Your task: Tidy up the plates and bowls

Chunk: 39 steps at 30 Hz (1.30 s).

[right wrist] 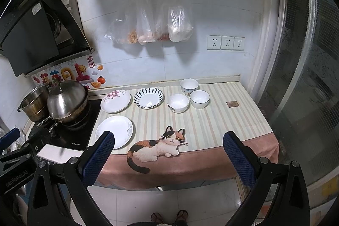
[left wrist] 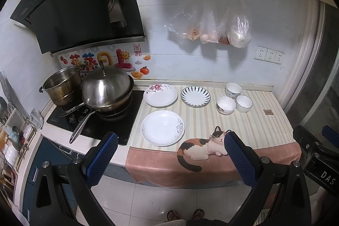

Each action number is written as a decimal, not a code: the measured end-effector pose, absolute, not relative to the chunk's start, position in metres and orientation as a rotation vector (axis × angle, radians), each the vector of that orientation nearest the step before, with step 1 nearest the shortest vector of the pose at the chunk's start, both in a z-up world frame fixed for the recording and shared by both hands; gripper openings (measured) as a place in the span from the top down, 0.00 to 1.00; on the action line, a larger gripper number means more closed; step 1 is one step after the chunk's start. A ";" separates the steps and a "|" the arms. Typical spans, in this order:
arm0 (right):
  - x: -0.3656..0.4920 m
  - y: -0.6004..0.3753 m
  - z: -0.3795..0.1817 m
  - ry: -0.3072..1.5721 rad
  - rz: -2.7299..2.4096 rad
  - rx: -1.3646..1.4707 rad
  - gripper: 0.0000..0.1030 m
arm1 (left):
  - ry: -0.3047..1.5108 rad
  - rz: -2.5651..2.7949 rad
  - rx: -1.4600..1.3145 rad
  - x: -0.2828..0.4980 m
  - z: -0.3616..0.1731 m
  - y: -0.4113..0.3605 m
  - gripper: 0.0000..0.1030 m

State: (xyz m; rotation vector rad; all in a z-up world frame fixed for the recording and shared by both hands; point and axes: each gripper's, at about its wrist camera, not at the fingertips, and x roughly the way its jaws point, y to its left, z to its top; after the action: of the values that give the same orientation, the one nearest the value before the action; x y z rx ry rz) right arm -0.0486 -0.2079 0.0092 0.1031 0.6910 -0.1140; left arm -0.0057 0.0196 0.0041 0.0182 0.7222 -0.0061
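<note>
Both claws are hanging wide open and empty before a counter [right wrist: 243, 120] of unsorted dishes.

Three plates [left wrist: 162, 127] are lying left, three bowls [right wrist: 178, 103] clustered right; left claw [left wrist: 171, 154] and right claw [right wrist: 169, 154] are likely best gripping rims squarely, stacking like upon like.

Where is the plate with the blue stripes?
The blue-striped plate sits at the back of the striped mat, seen in both wrist views. The pink-flowered plate is on its left and a white bowl on its right.

Hanging bags [right wrist: 161, 20] — contents blurred, not identifiable. Near plate [right wrist: 115, 131] partly hidden behind one finger [right wrist: 99, 160] of the right tongs. Person's feet [left wrist: 186, 215] — cut off by the lower edge.
</note>
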 end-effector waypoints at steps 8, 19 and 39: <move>-0.050 -0.208 0.008 0.690 -0.116 0.104 0.00 | 0.723 -0.007 0.017 -0.005 0.003 0.020 0.00; -0.042 -0.206 0.010 0.691 -0.117 0.106 0.00 | 0.719 -0.007 0.018 0.000 0.001 0.017 0.00; -0.029 -0.211 0.003 0.696 -0.104 0.135 0.00 | 0.721 -0.013 0.012 0.013 -0.007 0.019 0.00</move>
State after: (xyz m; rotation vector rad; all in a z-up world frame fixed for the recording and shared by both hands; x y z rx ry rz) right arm -0.0290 -0.2110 0.0026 0.1354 0.6958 -0.1036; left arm 0.0133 0.0187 -0.0073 0.0125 0.7214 -0.0128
